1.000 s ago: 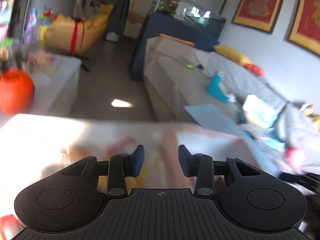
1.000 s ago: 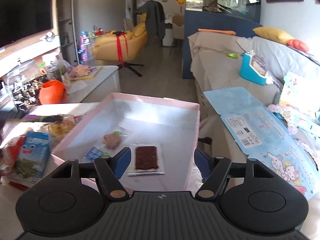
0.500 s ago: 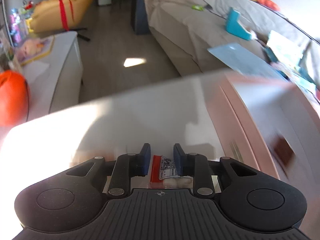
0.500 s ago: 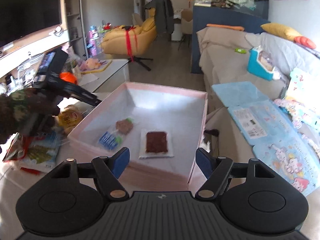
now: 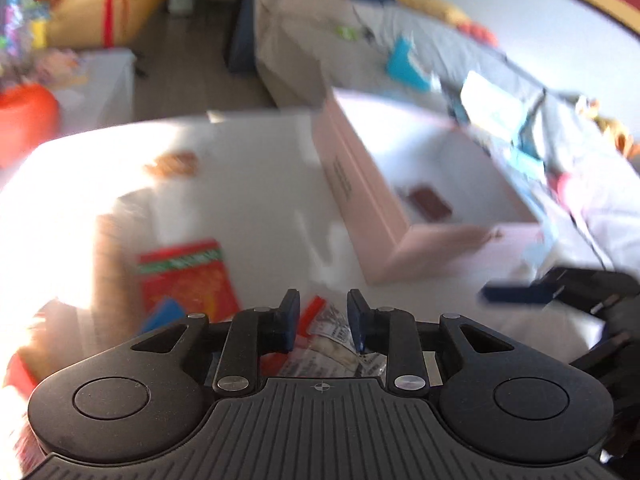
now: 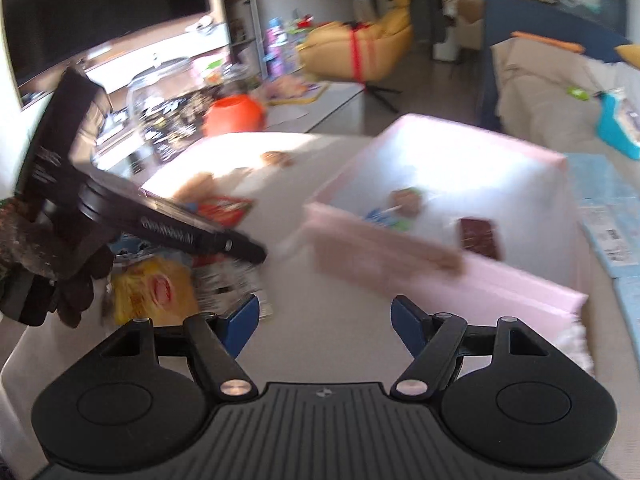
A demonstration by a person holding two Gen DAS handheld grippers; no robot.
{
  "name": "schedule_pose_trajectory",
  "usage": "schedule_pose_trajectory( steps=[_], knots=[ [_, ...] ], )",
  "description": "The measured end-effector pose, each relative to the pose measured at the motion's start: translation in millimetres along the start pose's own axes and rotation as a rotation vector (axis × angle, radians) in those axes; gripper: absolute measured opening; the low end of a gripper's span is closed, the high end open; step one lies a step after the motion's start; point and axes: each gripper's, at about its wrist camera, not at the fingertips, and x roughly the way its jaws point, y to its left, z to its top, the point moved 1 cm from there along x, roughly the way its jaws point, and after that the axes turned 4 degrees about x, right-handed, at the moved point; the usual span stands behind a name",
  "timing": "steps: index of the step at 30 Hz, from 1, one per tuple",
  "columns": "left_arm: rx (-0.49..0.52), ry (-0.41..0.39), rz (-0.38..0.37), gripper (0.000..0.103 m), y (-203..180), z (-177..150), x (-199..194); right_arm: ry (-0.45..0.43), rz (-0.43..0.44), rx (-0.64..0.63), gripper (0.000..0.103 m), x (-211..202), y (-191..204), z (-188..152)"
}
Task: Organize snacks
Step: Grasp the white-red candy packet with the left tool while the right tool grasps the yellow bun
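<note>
Left gripper [image 5: 323, 318] is sitting low over the table [image 5: 272, 184], fingers [image 5: 290, 314] narrowed around a clear snack packet [image 5: 332, 340] with a red edge. Fingers look to be touching its sides, but the frame is blurry, so I can't tell for sure whether it's a firm grip. A red snack bag [image 5: 188, 276] is lying on the table just left of that gripper.

Right gripper [image 6: 325, 322] is hovering over bare table beside the pink box [image 6: 532, 280], fingers spread wide, nothing between them. The box is sitting on the right part of the table and holding a brown bar in a clear wrapper [image 6: 478, 236], a round brown snack [image 6: 406, 200] and a small blue packet [image 6: 380, 216].

A yellow snack bag [image 6: 154, 292] is lying at the table's left edge under the left gripper's body. An orange pumpkin-shaped bucket [image 6: 234, 114] is standing beyond the table.
</note>
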Motion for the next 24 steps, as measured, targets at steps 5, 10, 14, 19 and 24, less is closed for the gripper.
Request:
schedule_pose_trajectory(
  steps=[5, 10, 14, 19, 24],
  knots=[
    [-0.095, -0.018, 0.087, 0.030, 4.8, -10.6, -46.3, 0.034, 0.075, 0.012, 0.077, 28.0, 24.2, 11.0],
    [-0.133, 0.039, 0.078, 0.030, -3.4, -37.6, -64.8, 0.096, 0.050, -0.027, 0.076, 61.9, 42.4, 17.2],
    [-0.132, 0.071, 0.027, 0.030, -16.8, -66.3, -78.5, 0.081, 0.021, -0.038, 0.049, 49.5, 36.0, 13.1],
    [-0.114, 0.136, 0.013, 0.030, -29.2, -84.3, -65.7, 0.076, -0.084, -0.081, 0.041, 22.0, 14.0, -16.7],
    [-0.118, 0.128, -0.021, 0.031, -40.7, -77.5, -42.6, 0.057, -0.094, -0.032, 0.041, -5.8, -11.1, -37.8]
  ],
)
